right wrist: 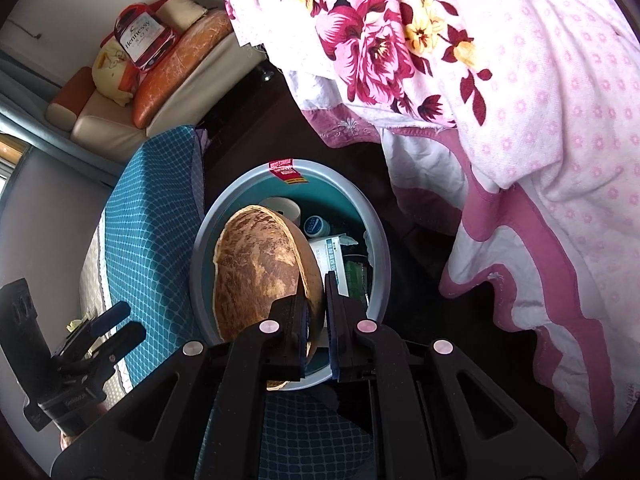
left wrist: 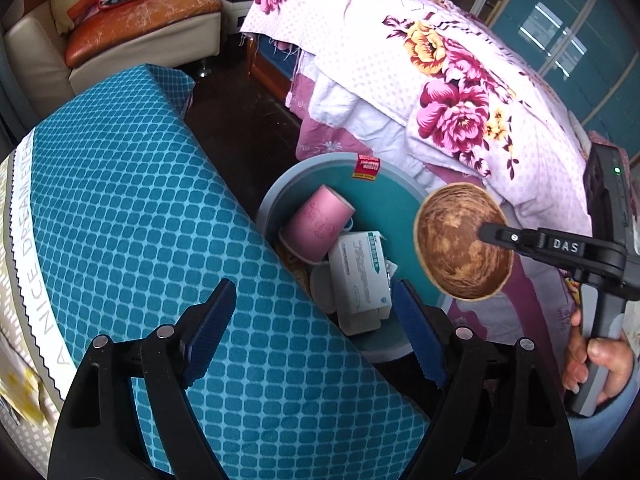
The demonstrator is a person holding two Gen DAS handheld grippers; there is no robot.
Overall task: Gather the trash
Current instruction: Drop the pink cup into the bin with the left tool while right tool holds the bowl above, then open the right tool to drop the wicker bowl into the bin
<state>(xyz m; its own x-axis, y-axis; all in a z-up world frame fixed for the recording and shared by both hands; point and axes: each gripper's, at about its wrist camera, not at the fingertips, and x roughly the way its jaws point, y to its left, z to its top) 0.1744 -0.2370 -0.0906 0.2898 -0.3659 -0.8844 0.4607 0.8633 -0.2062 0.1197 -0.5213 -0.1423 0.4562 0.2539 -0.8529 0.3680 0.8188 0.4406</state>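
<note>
A round bin (left wrist: 320, 160) with a grey-blue rim and teal inside stands on the dark floor between a padded seat and a bed. In it lie a pink cup (left wrist: 320, 224) and a white carton (left wrist: 360, 268). My right gripper (right wrist: 315, 292) is shut on the rim of a brown mottled bowl (right wrist: 256, 272), held tilted over the bin (right wrist: 384, 248). The left wrist view shows the bowl (left wrist: 456, 240) at the bin's right edge, with the right gripper (left wrist: 484, 230) reaching in from the right. My left gripper (left wrist: 314, 286) is open above the bin's near edge, with nothing in its grip.
A teal checked cushion (left wrist: 140, 220) fills the left side, tight against the bin. A bed with a floral quilt (left wrist: 440, 80) hangs close on the right. A sofa (left wrist: 132, 28) with a bottle-print bag stands behind. A person's hand (left wrist: 600, 360) grips the right handle.
</note>
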